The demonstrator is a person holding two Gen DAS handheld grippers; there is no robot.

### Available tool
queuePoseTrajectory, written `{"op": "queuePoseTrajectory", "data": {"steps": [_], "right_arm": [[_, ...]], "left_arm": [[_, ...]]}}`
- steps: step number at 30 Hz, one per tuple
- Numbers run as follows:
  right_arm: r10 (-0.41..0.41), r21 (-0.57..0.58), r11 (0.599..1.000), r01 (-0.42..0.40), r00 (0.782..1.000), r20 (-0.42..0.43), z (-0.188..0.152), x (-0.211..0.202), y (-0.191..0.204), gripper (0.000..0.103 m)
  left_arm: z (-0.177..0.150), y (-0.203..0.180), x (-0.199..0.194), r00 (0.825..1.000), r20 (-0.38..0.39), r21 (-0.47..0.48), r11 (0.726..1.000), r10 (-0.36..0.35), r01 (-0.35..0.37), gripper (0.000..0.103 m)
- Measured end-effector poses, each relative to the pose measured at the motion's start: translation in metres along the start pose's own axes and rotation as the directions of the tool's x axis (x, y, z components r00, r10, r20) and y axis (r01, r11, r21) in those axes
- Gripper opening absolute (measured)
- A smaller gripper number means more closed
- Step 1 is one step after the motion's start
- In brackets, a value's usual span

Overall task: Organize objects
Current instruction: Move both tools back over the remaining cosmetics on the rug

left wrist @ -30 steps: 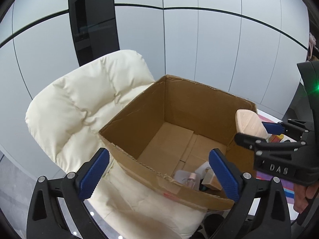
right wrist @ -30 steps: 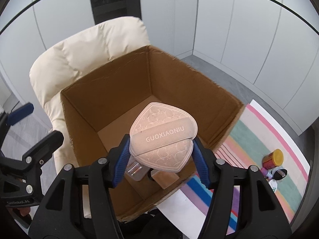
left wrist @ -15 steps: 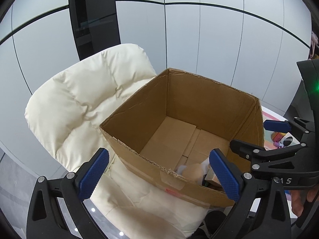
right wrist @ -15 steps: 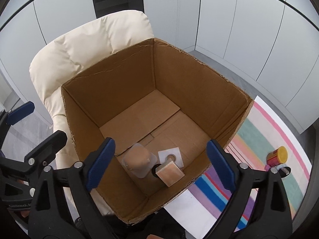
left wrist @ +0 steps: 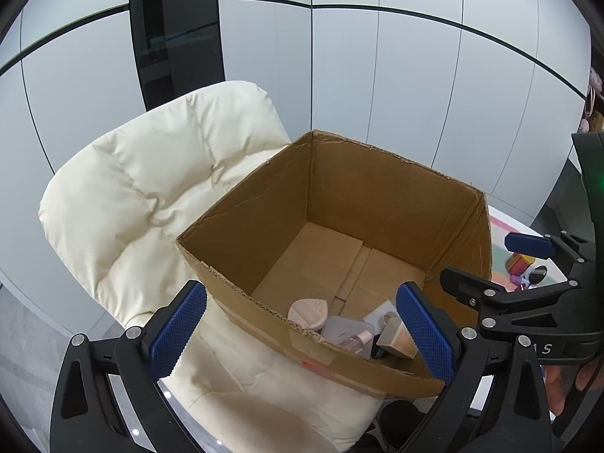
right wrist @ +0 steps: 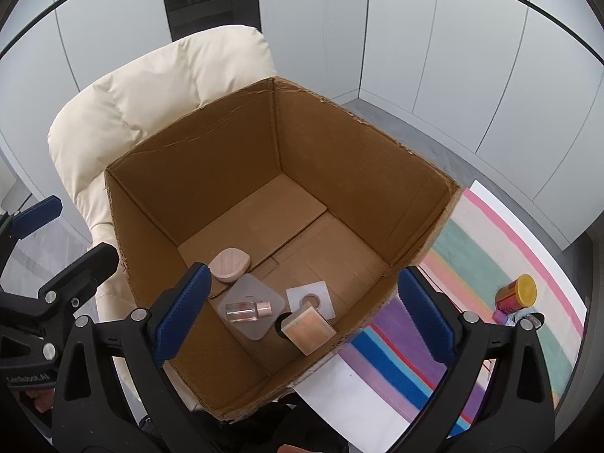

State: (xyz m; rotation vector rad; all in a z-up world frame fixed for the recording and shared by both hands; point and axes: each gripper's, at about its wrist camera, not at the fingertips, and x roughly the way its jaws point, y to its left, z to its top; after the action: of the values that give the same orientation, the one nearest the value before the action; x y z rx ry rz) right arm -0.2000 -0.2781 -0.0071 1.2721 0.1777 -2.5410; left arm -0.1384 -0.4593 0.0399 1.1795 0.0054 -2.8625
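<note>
Brown cardboard makes up the box (right wrist: 339,173) that sits on a cream padded chair (right wrist: 162,87), open at the top, right below and ahead of the right tool (right wrist: 302,309). That tool's blue-padded fingers (right wrist: 185,313) stand wide apart, having just been opening, with nothing between them; it hangs over the near edge of the box. On the box floor, just beyond its left finger, lies a pink compact (right wrist: 229,264), flat and free of the pads. Nearer the tool, between the two fingers in the right wrist view, a small clear bottle (right wrist: 247,311) with a rose cap lies on its side on a grey square pad (right wrist: 253,304). To the right of it are a white square card with a hole (right wrist: 311,298) and a tan block (right wrist: 307,328), the block partly over the card.

The left tool (left wrist: 302,328) is also spread wide and empty, held over the near corner of the box, on the chair side. In the left wrist view the compact (left wrist: 307,313) shows just over the box rim (left wrist: 234,290), between that tool's fingers, with the bottle (left wrist: 356,341) and block (left wrist: 396,341) beside its right finger.

To the right of the right tool, outside the box, a striped rug (right wrist: 472,302) covers the floor, and a red jar with a yellow lid (right wrist: 517,294) stands on it, well apart from the box.
</note>
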Motion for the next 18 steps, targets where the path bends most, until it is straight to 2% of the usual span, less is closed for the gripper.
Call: {"op": "queuePoseTrajectory", "data": {"steps": [7, 18], "right_arm": [[-0.023, 0.037, 0.999, 0.023, 1.000, 0.009, 0.000, -0.008, -0.022, 0.103], [-0.082, 0.104, 0.991, 0.079, 0.996, 0.026, -0.009, -0.018, -0.065, 0.103]], "left_arm": [[0.005, -0.011, 0.001, 1.000, 0.019, 0.005, 1.000, -0.004, 0.004, 0.101], [0.008, -0.049, 0.010, 0.999, 0.016, 0.053, 0.998, -0.040, 0.039, 0.101]]}}
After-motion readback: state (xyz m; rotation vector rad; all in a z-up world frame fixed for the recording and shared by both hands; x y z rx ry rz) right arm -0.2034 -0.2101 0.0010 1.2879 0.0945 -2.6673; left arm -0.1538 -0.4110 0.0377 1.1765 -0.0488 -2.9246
